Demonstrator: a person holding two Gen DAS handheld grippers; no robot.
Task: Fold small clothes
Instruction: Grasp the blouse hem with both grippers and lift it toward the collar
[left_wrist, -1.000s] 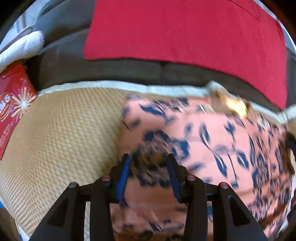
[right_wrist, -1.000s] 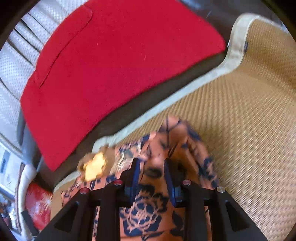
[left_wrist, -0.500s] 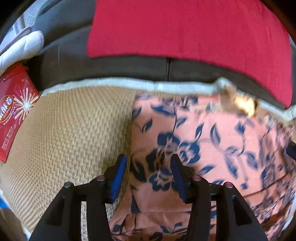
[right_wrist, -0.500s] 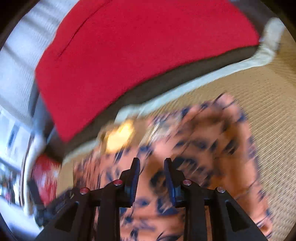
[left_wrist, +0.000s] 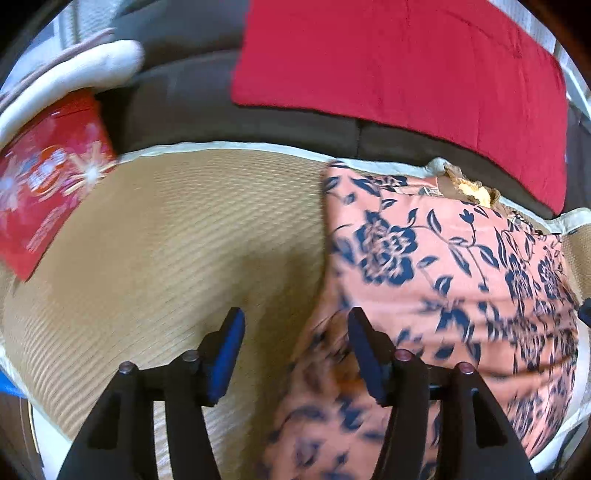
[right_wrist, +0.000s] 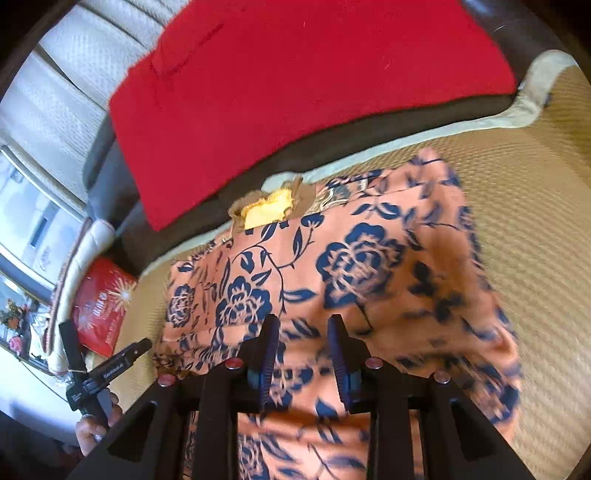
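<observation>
A salmon garment with a navy flower print (left_wrist: 436, 258) (right_wrist: 354, 266) lies spread on a tan woven mat (left_wrist: 184, 240) (right_wrist: 535, 192). A yellow patch with a brown frill (left_wrist: 476, 190) (right_wrist: 267, 206) shows at its far edge. My left gripper (left_wrist: 295, 334) hovers over the garment's left edge, its jaws opening. Mat lies under its left finger and cloth under its right, and neither pad presses on the cloth. My right gripper (right_wrist: 303, 334) hangs above the middle of the garment, its jaws opening too, the print showing through the gap. The left gripper (right_wrist: 107, 369) also appears low left in the right wrist view.
A red cushion (left_wrist: 406, 62) (right_wrist: 303, 74) leans on the dark sofa back (left_wrist: 192, 107) beyond the mat's pale border. A red printed packet (left_wrist: 48, 184) (right_wrist: 101, 306) and a white padded thing (left_wrist: 74, 77) lie at the left. A hand (right_wrist: 92, 432) holds the left gripper.
The left gripper's jaws have spread wider and it has slid left, from over the print to the garment's edge. The right gripper has drawn back and rolled; the garment now lies wider and flatter.
</observation>
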